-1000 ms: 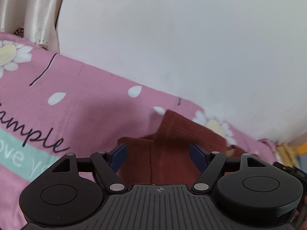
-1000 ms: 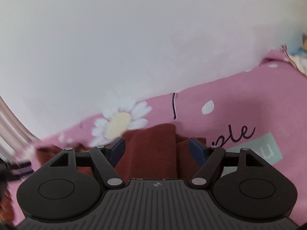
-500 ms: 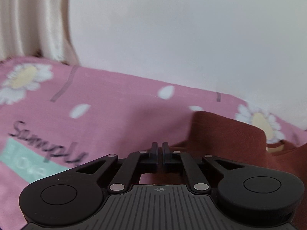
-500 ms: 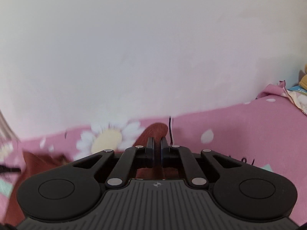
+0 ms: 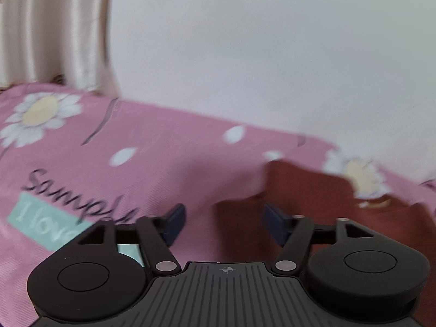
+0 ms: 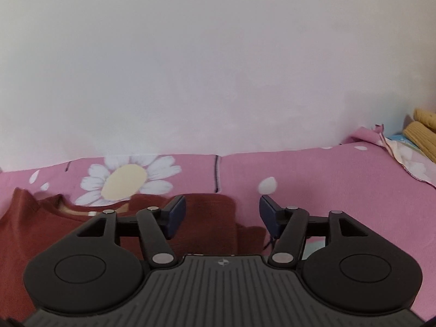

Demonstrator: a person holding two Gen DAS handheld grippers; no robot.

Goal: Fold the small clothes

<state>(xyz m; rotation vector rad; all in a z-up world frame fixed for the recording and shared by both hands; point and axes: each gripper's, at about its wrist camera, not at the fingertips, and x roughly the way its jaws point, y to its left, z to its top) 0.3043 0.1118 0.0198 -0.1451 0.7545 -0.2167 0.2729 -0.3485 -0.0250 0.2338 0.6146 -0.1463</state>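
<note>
I find both claws, left claw [image 5: 223, 222] and right claw [image 6: 222, 214], released, jaws just reopened, nothing gripped. The rust-red top [image 6: 207, 218] lies lower centre on the pink bedsheet [image 6: 327, 179], apparently set down mid-fold.

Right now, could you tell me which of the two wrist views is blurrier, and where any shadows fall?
Left wrist view: motion-smeared, the pink bedsheet print and rust-red garment soft-edged. Right wrist view: sharper, the daisy crisp, a dark shadow on the garment beneath the open right claw; fisheye bends both.
</note>
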